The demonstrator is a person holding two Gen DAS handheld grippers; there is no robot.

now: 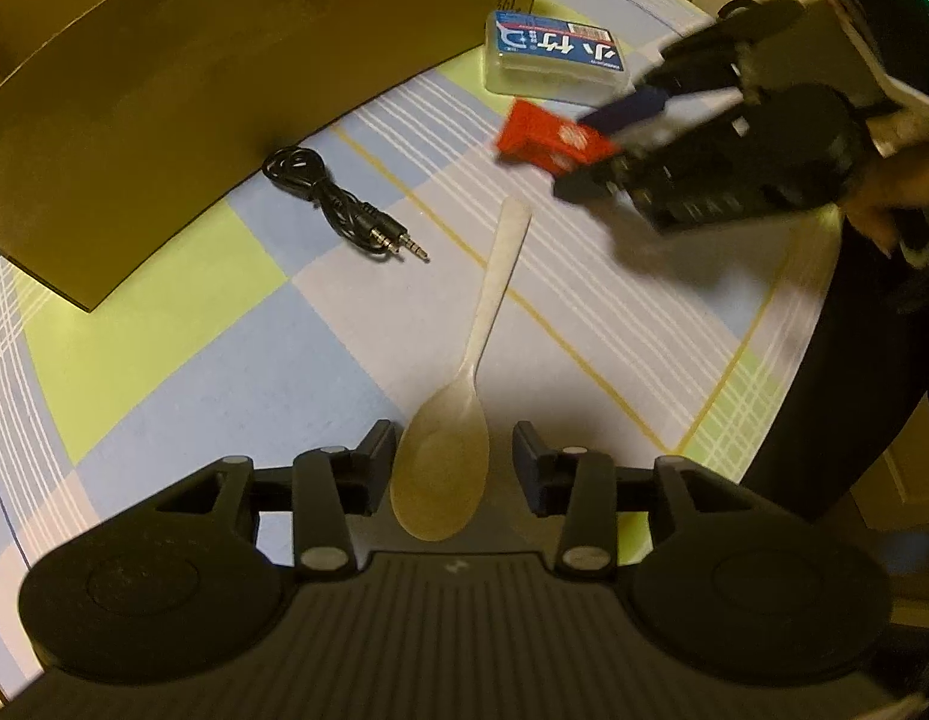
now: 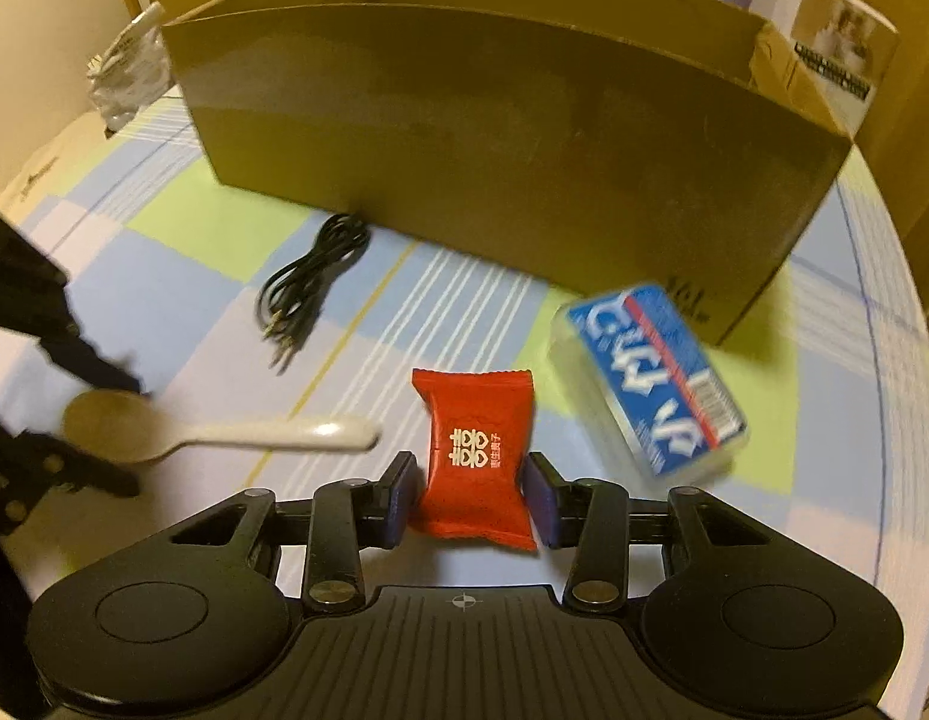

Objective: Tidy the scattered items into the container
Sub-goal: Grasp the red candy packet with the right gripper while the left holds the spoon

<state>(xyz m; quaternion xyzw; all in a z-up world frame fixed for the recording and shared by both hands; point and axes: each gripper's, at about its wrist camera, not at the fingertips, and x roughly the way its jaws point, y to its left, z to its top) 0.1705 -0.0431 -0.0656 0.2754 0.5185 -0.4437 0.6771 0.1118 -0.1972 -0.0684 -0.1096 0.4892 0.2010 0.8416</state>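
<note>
A pale plastic spoon (image 1: 494,276) lies on the checked cloth. Its bowl sits between the fingers of my left gripper (image 1: 455,456), which is open; the left finger touches the bowl and a gap shows on the right. The right wrist view shows the spoon (image 2: 224,429) and the left gripper (image 2: 104,426) at the left. My right gripper (image 2: 472,480) is shut on a red sachet (image 2: 473,462), pinching its middle. From the left wrist the sachet (image 1: 548,138) hangs at the right gripper (image 1: 596,147) just above the cloth. The brown cardboard box (image 2: 494,138) stands open-topped behind.
A coiled black audio cable (image 2: 308,282) lies against the box's front wall (image 1: 164,90). A clear case with a blue label (image 2: 650,378) rests near the box's right corner. The round table's edge (image 1: 782,396) curves close on the right. More cartons (image 2: 836,48) stand behind.
</note>
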